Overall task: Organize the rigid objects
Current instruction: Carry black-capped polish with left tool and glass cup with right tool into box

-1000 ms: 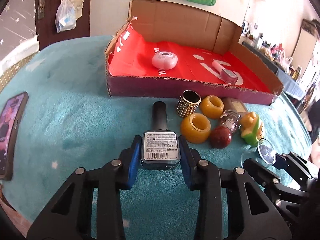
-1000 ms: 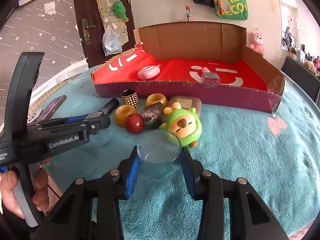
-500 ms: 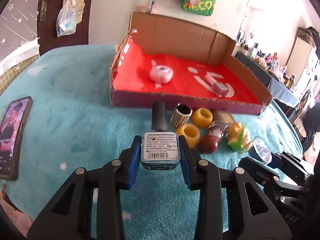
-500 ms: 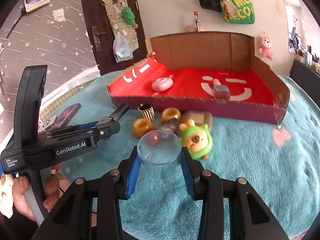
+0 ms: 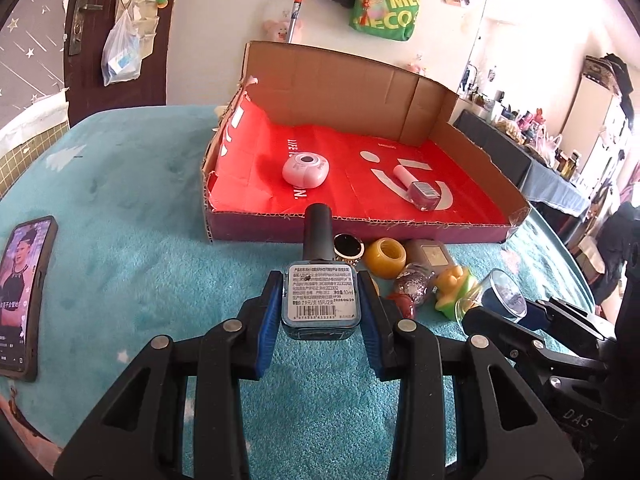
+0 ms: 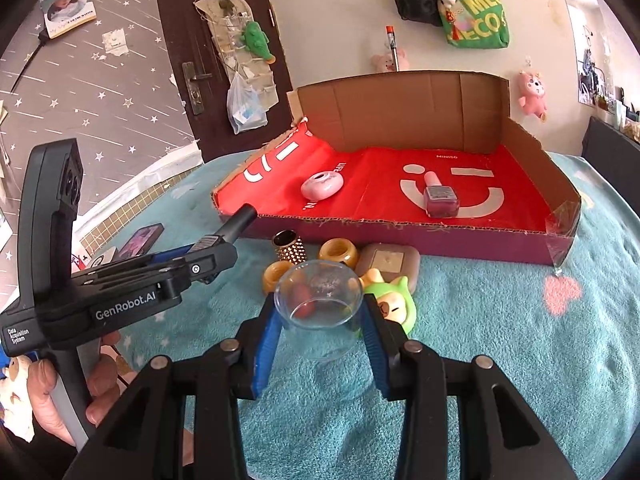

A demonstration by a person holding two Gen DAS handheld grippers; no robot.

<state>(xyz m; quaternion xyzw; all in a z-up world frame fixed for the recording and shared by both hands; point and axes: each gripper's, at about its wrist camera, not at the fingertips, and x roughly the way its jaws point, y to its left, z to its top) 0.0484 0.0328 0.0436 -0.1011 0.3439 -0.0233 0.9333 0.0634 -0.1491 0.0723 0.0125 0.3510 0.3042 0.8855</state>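
My left gripper (image 5: 320, 304) is shut on a blue nail polish bottle (image 5: 319, 298) with a black cap, held above the teal cloth, cap pointing at the cardboard box (image 5: 360, 230). My right gripper (image 6: 320, 312) is shut on a clear glass cup (image 6: 320, 300), held above the loose pile. The box has a red liner and holds a pink round case (image 5: 306, 169) and a pink nail polish bottle (image 5: 420, 192). In front of the box lie a gold studded ring (image 6: 289, 246), two amber rings (image 6: 338, 251), a brown case (image 6: 390, 261) and a green toy (image 6: 394, 306).
A phone (image 5: 22, 296) lies on the cloth at the left. The left gripper's body (image 6: 120, 280) is at the left of the right wrist view. The right gripper with the cup (image 5: 504, 292) shows at the right of the left wrist view. A door and wall stand behind.
Both grippers have risen and moved toward the box, each still holding its object. The loose pile sits lower and closer under the fingers.
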